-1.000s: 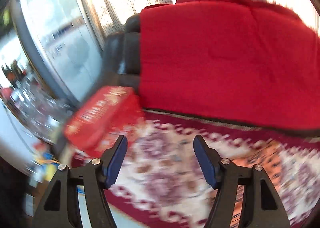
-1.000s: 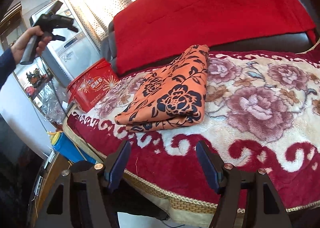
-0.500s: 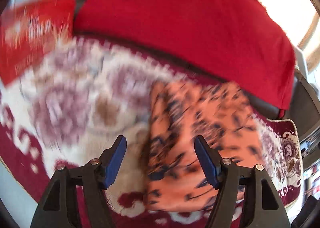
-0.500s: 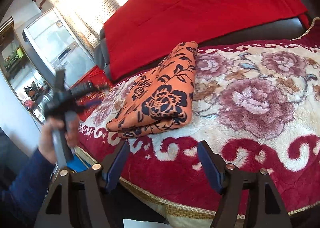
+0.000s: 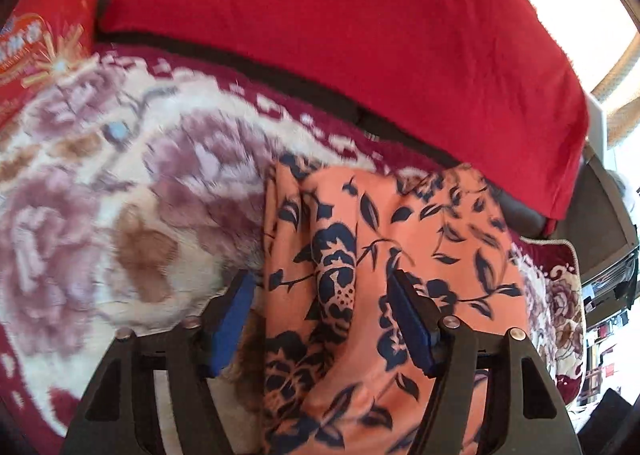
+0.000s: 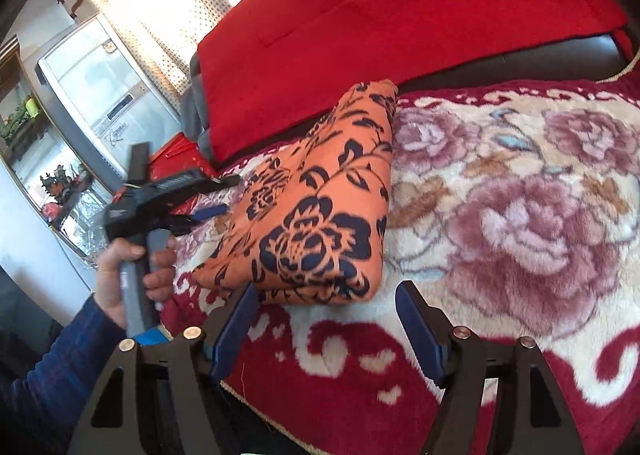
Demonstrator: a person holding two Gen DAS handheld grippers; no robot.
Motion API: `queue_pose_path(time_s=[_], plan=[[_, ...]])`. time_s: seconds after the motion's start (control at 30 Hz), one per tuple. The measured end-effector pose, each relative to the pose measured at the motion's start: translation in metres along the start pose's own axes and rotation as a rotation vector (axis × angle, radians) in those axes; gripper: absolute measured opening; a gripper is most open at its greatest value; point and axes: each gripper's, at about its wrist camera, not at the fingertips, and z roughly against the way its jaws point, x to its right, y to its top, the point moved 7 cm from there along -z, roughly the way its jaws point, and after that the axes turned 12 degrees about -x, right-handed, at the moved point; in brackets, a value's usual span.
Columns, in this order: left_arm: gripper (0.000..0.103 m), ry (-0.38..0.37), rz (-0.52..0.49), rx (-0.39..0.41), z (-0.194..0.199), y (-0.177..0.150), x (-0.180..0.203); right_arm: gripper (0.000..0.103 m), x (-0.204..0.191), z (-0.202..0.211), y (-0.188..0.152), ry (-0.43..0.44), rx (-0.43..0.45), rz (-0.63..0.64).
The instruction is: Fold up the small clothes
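My left gripper (image 5: pixel 320 319) is closing, the folded orange floral cloth (image 5: pixel 392 255) lying between its jaws, pads not yet pressing; my right gripper (image 6: pixel 326 329) stays spread just before that cloth's near edge.

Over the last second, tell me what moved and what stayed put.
The left gripper came down from up near the cabinet to the left edge of the folded orange cloth. Its jaws are closing with the cloth's edge between them, not yet pinched. The right gripper edged closer, still open. The cloth and flowered blanket stayed put.
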Motion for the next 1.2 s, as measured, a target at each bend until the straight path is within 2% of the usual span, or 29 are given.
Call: queue_pose_path(time_s=[0.03, 0.1, 0.2, 0.23, 0.3, 0.37, 0.47, 0.57, 0.6, 0.67, 0.73, 0.77, 0.8, 0.87, 0.93, 0.97, 1.03, 1.2], plan=[[0.034, -0.009, -0.009, -0.021, -0.007, 0.0, 0.003, 0.075, 0.001, 0.001, 0.002, -0.004, 0.003, 0.003], [0.011, -0.005, -0.027, -0.024, -0.007, 0.003, 0.007, 0.075, 0.003, 0.004, 0.005, -0.015, 0.004, 0.007], [0.01, 0.023, -0.073, 0.085, 0.015, 0.006, 0.017, 0.075, 0.006, 0.007, 0.011, -0.026, 0.008, 0.018], [0.009, 0.061, -0.066, 0.078, 0.009, 0.006, 0.011, 0.075, 0.008, 0.008, 0.015, -0.029, 0.013, 0.02], [0.01, 0.109, -0.008, -0.004, -0.017, 0.002, -0.009, 0.075, 0.008, 0.009, 0.024, -0.027, 0.019, 0.016], [0.01, 0.106, -0.003, 0.016, -0.016, -0.002, -0.013, 0.075, 0.004, 0.014, 0.035, -0.01, 0.042, 0.015], [0.014, 0.125, -0.003, 0.041, -0.003, -0.011, -0.007, 0.075, -0.008, 0.017, 0.05, 0.03, 0.053, 0.027], [0.016, 0.13, -0.009, 0.094, 0.023, -0.023, 0.003, 0.075, -0.022, 0.006, 0.062, 0.116, 0.027, 0.023], [0.02, 0.133, -0.011, 0.116, 0.033, -0.028, 0.007, 0.075, -0.022, 0.002, 0.064, 0.126, 0.02, 0.006], [0.036, 0.105, -0.019, 0.15, 0.053, -0.043, 0.019, 0.075, -0.019, -0.005, 0.064, 0.186, 0.008, -0.055], [0.067, 0.083, -0.042, 0.203, 0.069, -0.058, 0.03, 0.075, -0.012, -0.009, 0.059, 0.211, 0.011, -0.118], [0.07, 0.1, -0.066, 0.224, 0.072, -0.064, 0.035, 0.075, -0.007, -0.011, 0.056, 0.213, 0.008, -0.146], [0.07, 0.117, -0.085, 0.225, 0.068, -0.069, 0.039, 0.075, -0.002, -0.015, 0.053, 0.216, -0.003, -0.173], [0.07, 0.152, -0.107, 0.177, 0.047, -0.077, 0.039, 0.076, 0.008, -0.022, 0.046, 0.228, -0.029, -0.225], [0.07, 0.182, -0.078, 0.107, 0.019, -0.086, 0.028, 0.076, 0.017, -0.03, 0.044, 0.245, -0.058, -0.267], [0.07, 0.176, -0.067, 0.102, 0.012, -0.089, 0.023, 0.076, 0.022, -0.034, 0.045, 0.247, -0.069, -0.288], [0.071, 0.166, -0.06, 0.143, 0.012, -0.095, 0.02, 0.076, 0.028, -0.046, 0.045, 0.258, -0.106, -0.314], [0.071, 0.123, -0.045, 0.137, 0.01, -0.097, 0.016, 0.074, 0.031, -0.074, 0.046, 0.242, -0.173, -0.319]])
